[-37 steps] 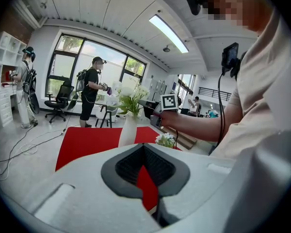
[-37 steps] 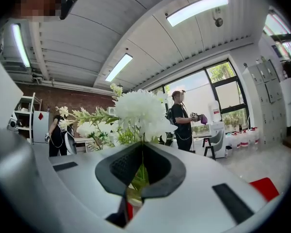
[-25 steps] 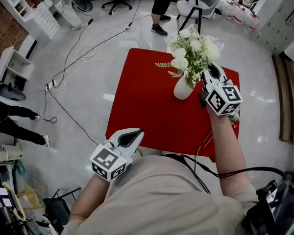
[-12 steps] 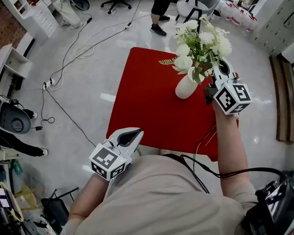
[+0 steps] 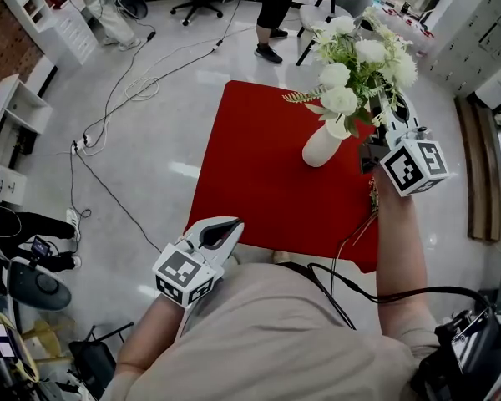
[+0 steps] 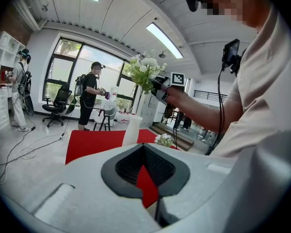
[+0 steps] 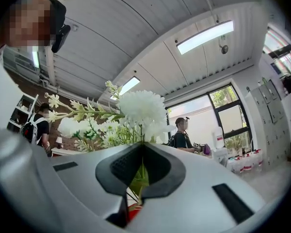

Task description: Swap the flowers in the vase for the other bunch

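Up at the far right of the scene, the right gripper has its jaws clamped together on the green stems of a bunch of white flowers with green leaves, and the blooms fan out above and beyond the jaw tips. That bunch hangs over the smooth white narrow-necked vase, which stands upright near the far right part of the square red table; whether the stem ends are clear of the vase mouth cannot be told. A second small bunch of pale flowers lies on the red surface just beside the vase, toward the person. The left gripper hovers off the table's near left corner, close to the person's body, its jaws closed with nothing between them. Left of the vase the red top lies bare out to its left and near edges. Around the table spreads pale glossy floor, crossed on the left by black cables, with people standing beyond the far edge
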### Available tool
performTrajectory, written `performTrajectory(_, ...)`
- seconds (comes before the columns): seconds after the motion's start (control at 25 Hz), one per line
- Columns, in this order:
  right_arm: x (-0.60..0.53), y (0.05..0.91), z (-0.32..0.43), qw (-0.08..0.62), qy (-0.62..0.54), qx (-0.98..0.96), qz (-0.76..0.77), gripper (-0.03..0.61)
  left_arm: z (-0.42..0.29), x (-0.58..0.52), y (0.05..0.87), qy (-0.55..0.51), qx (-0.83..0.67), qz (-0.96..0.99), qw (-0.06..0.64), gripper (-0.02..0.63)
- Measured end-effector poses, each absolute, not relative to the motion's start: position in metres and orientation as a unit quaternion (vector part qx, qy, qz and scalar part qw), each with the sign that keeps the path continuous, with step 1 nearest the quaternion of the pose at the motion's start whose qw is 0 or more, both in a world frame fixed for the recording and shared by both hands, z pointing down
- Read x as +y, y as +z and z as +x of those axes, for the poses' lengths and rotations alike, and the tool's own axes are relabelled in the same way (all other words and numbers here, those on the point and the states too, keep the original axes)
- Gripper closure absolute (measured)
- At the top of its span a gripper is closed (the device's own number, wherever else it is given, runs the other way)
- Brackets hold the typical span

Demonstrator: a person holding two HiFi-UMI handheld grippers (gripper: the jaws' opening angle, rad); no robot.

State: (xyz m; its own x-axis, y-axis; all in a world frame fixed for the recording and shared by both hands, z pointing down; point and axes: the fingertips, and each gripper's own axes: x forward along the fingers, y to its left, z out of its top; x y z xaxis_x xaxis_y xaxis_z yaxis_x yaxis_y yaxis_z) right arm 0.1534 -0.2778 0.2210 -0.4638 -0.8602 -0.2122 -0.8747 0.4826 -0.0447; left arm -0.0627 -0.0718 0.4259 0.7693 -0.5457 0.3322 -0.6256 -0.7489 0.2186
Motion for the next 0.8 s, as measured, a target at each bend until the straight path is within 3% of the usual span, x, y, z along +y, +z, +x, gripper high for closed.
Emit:
performTrajectory(0.4, -0.240, 0.211, 0.104, 0.092, 0.012, 0.873, -0.479, 0.561, -0.086, -0.056, 0.427, 0.117, -0.313, 0.929, 0.158, 0.607)
performTrajectory(0.8, -0.216, 0.275, 0.024, 0.061, -0.061, 0.883, -0.462, 0.563, -0.135, -0.043, 0.441, 0.113, -0.308, 0.930, 0.164, 0.607)
